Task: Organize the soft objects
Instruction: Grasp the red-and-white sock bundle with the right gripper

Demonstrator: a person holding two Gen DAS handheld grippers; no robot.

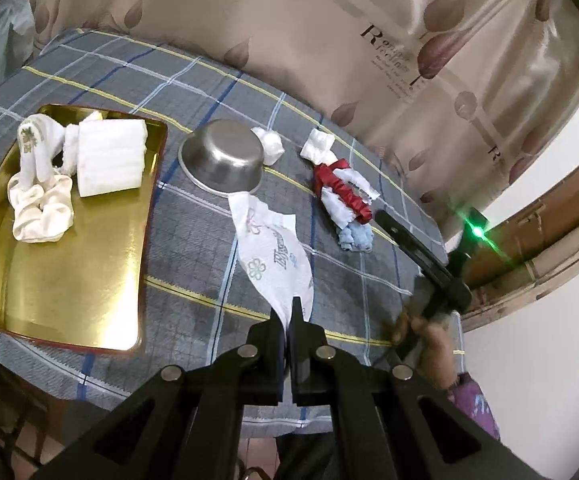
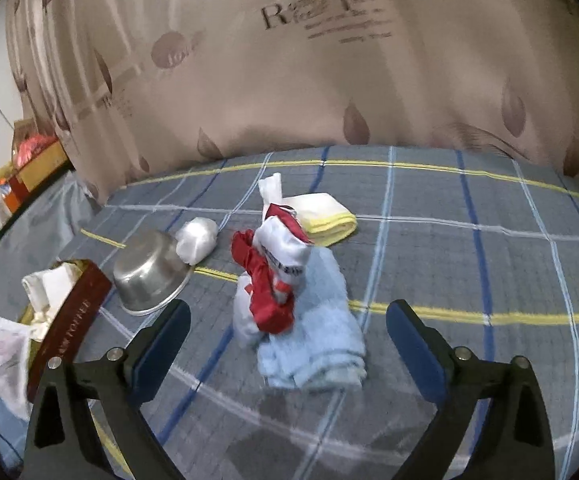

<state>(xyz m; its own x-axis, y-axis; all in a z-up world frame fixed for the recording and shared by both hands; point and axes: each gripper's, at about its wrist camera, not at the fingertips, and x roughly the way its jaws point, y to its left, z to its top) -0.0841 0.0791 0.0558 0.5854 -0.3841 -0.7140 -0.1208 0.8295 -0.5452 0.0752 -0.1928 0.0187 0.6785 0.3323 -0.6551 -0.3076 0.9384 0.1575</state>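
My left gripper (image 1: 289, 312) is shut on a white printed tissue pack (image 1: 273, 252) and holds it above the checked cloth. A gold tray (image 1: 69, 248) at the left holds a folded white towel (image 1: 111, 158), a white scrunchie (image 1: 41, 208) and a white sock (image 1: 35, 140). My right gripper (image 2: 289, 340) is open, its jaws either side of a pile: a light blue towel (image 2: 321, 340), a red scrunchie (image 2: 265, 292) and a white cloth (image 2: 285, 248). The same pile shows in the left wrist view (image 1: 343, 192).
An upturned steel bowl (image 1: 221, 160) stands mid-table, with a small white bundle (image 1: 271, 144) behind it. A folded yellow-edged cloth (image 2: 325, 216) lies behind the pile. A patterned curtain (image 2: 289, 60) hangs along the far edge. The tray's red wall (image 2: 69, 320) is at the left.
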